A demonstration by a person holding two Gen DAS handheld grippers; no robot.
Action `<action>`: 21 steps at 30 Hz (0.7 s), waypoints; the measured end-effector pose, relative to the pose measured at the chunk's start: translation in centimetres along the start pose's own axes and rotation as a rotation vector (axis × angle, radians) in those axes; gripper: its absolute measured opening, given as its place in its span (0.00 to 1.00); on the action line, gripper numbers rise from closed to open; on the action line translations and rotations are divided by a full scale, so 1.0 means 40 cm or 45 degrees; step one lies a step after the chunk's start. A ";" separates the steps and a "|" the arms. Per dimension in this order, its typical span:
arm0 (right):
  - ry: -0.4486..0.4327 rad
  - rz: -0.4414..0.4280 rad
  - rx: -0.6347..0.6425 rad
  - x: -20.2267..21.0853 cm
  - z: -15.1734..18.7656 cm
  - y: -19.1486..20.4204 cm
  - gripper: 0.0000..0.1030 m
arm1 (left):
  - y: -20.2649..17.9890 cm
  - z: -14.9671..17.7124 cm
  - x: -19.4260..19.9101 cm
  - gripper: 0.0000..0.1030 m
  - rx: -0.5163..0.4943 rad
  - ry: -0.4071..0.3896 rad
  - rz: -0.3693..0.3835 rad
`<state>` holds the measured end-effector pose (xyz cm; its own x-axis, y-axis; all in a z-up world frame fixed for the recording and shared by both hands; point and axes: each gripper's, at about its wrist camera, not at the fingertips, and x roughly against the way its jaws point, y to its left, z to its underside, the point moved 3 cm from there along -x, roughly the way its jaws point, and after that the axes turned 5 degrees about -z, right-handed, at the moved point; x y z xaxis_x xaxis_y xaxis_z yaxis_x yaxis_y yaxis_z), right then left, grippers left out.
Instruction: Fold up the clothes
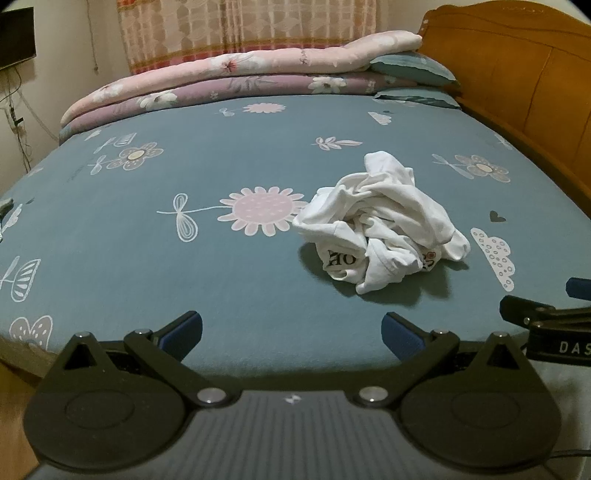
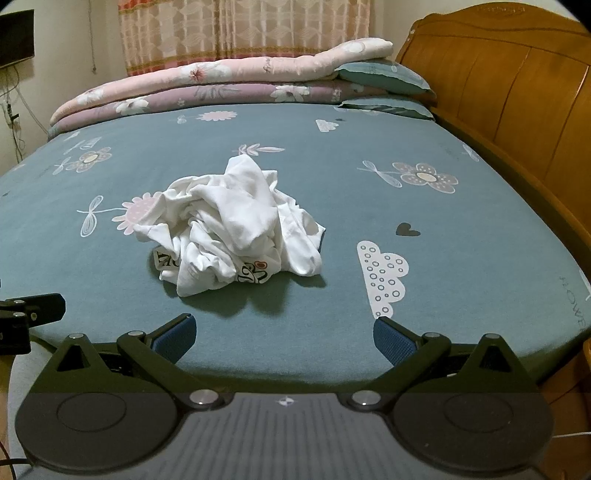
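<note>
A crumpled white garment (image 1: pixel 380 225) with black printed letters lies in a heap on the teal flowered bed sheet (image 1: pixel 184 266). In the right wrist view the same garment (image 2: pixel 232 225) sits ahead and slightly left. My left gripper (image 1: pixel 291 332) hovers open at the near edge of the bed, the garment ahead to its right, nothing between its blue pads. My right gripper (image 2: pixel 282 338) is also open and empty, short of the heap. The right gripper's tip (image 1: pixel 532 314) shows at the right edge of the left wrist view, and the left gripper's tip (image 2: pixel 33 306) at the left edge of the right wrist view.
Folded pink and purple quilts (image 1: pixel 229 81) and teal pillows (image 1: pixel 413 70) are stacked along the far side of the bed. A wooden headboard (image 2: pixel 517 85) runs along the right. Curtains (image 2: pixel 240 33) hang behind, and a dark screen (image 1: pixel 16 37) is on the left wall.
</note>
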<state>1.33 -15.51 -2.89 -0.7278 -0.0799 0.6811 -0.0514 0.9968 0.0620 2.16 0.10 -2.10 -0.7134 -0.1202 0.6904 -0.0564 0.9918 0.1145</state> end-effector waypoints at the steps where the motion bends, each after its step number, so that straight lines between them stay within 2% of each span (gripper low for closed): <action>1: 0.000 0.001 -0.001 0.000 0.000 -0.001 1.00 | 0.000 0.000 0.000 1.00 0.002 0.001 0.001; 21: -0.026 -0.002 -0.004 0.003 -0.001 0.000 1.00 | 0.007 -0.003 -0.010 1.00 0.035 0.015 -0.007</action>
<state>1.25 -15.51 -2.77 -0.7415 -0.0812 0.6660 -0.0507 0.9966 0.0651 2.51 0.43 -2.28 -0.7049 -0.1256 0.6981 -0.0793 0.9920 0.0985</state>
